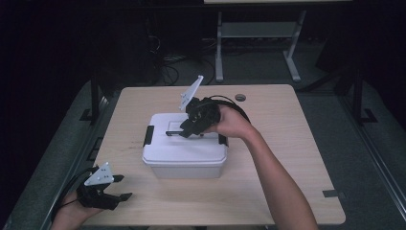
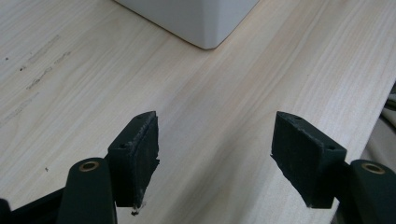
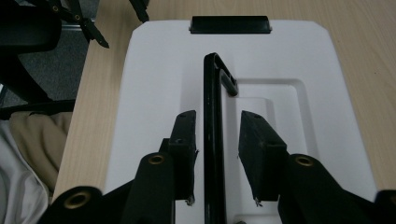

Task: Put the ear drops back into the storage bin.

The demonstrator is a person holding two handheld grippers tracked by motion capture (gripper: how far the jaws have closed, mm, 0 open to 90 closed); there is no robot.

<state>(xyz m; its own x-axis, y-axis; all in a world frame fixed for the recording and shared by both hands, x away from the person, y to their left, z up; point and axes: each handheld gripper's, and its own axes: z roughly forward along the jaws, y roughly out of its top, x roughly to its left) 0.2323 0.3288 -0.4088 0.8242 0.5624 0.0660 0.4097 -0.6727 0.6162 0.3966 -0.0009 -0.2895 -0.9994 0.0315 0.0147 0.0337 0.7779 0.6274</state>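
A white plastic box (image 1: 184,158) with a lid stands at the middle of the wooden table (image 1: 287,134). On top of the lid a thin black carry handle (image 3: 212,93) stands upright. My right gripper (image 1: 178,130) reaches over the lid from the right. In the right gripper view its jaws (image 3: 218,115) sit on either side of the handle, and the pads are not pressing on it. My left gripper (image 1: 123,187) rests at the table's front left corner, open and empty. In the left gripper view its jaws (image 2: 215,121) point across bare wood toward a corner of the box (image 2: 196,18).
Black latches sit at the lid's ends (image 1: 149,135) (image 3: 230,24). A round cable port (image 1: 240,97) lies at the table's far edge. Behind the table stand the legs of a grey desk frame (image 1: 219,52). Dark floor surrounds the table.
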